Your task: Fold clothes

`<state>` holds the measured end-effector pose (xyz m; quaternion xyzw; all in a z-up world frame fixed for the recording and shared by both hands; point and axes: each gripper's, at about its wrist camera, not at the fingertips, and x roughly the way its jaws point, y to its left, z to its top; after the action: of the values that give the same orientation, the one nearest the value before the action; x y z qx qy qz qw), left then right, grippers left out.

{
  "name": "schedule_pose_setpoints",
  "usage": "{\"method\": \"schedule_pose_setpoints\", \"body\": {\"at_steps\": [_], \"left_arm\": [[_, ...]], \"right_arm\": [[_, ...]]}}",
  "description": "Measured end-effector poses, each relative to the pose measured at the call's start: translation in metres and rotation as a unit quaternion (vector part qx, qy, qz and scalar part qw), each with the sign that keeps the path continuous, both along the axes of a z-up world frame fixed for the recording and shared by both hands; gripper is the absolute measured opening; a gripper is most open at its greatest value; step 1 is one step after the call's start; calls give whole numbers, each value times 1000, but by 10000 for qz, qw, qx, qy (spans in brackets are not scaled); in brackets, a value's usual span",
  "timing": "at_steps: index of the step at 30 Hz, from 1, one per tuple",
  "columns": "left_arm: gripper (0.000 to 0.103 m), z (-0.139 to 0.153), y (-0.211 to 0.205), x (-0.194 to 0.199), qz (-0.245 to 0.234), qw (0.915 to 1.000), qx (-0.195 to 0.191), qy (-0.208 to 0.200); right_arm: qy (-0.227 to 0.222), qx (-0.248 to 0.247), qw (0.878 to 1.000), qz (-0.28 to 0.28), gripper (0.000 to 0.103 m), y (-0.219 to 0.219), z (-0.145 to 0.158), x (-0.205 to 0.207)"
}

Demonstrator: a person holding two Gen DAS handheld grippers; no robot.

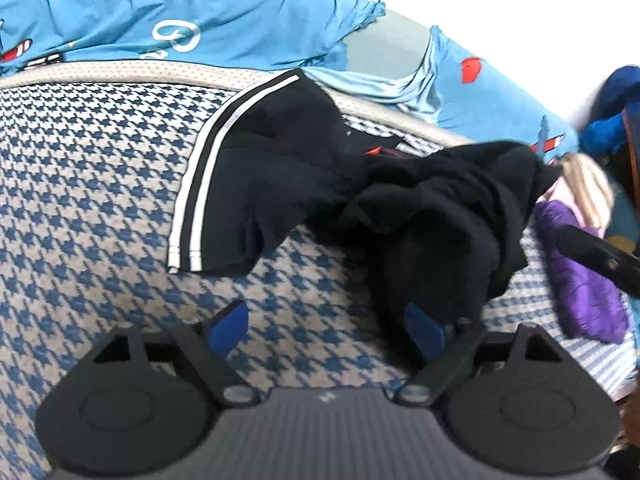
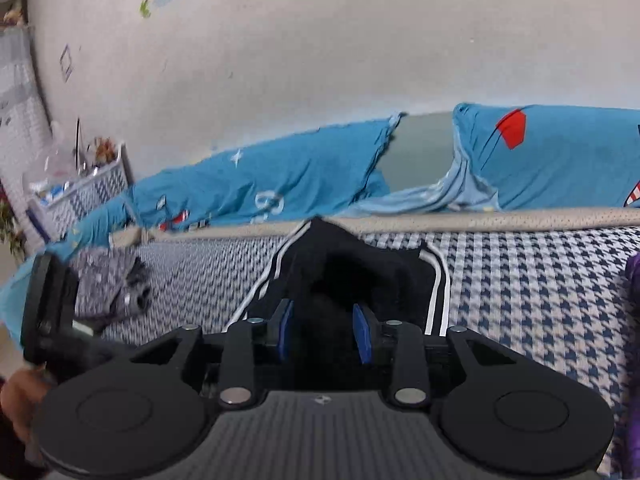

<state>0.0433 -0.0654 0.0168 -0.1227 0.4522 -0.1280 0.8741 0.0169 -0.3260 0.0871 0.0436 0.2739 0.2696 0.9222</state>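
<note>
The black striped garment [image 1: 280, 168] lay bunched on the houndstooth bed [image 1: 80, 200], its long axis running away toward the blue sheet [image 1: 220, 12]. The right gripper [image 2: 322, 332], nearer, had its narrow-set fingers astride a dark fold; actual contact was unclear. The left gripper [image 1: 326, 322] stood wide, one finger under draped cloth, which hid its tip.

The bunched black garment with white side stripes [image 1: 432, 208] drapes over the left claw's [image 1: 326, 326] right blue pad [image 1: 422, 322], hiding its tip. In the right wrist view the same cloth fills the gap of the right claw [image 2: 322, 330], so contact cannot be told. A purple garment [image 1: 580, 272] is blurred and partly cut off at the frame edge, and a grey crumpled garment [image 2: 108, 284] is smeared by motion.
</note>
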Motion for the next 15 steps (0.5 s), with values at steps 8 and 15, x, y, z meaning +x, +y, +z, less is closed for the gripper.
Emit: {"method": "schedule_pose_setpoints", "body": {"at_steps": [8,15], "left_arm": [[95,-10,-7,-3,104,9991,343,236],[96,-4,-2,-4,197,9990,376,150]], "right_arm": [[166,-507,9979,379,35,30,-26,0],[-180,-1151,9929,222,30,48,-41,1]]}}
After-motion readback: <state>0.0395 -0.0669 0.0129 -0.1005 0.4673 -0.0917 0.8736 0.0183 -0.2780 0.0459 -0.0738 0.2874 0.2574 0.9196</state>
